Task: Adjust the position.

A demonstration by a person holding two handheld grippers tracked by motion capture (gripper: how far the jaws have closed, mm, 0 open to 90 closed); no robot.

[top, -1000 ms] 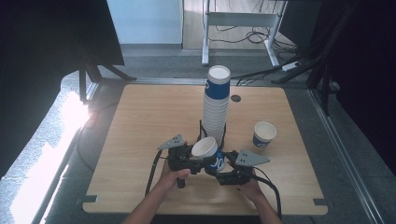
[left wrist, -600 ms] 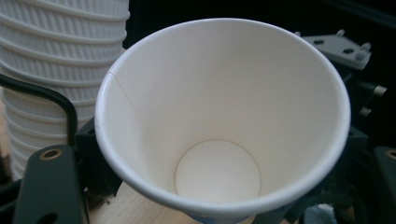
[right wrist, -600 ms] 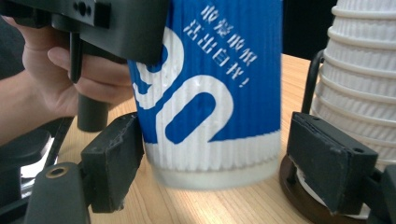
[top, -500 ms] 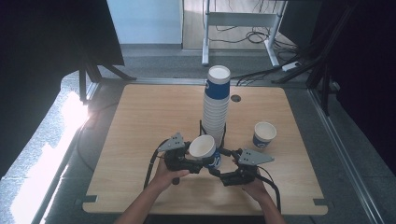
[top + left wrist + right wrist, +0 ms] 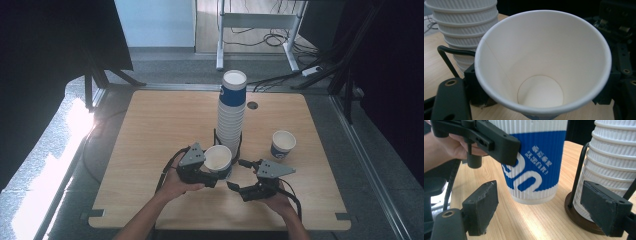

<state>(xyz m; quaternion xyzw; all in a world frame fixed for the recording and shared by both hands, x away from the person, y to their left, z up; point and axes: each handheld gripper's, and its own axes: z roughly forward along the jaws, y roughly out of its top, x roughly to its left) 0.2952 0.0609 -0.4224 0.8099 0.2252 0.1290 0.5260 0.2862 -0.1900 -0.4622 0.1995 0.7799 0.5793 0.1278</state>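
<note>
Holding a paper cup (image 5: 218, 159) tight by its side, the left gripper (image 5: 212, 175) keeps it upright just in front of the tall cup stack (image 5: 232, 114) in its wire holder. A second ago both grippers had this cup. Now the right gripper (image 5: 235, 176) has just let go, its jaws have just been opening, and nothing sits between them. The cup looks freed from the stack, so it can likely be set down near the lone cup (image 5: 283, 144) on the wooden table (image 5: 145, 125).
</note>
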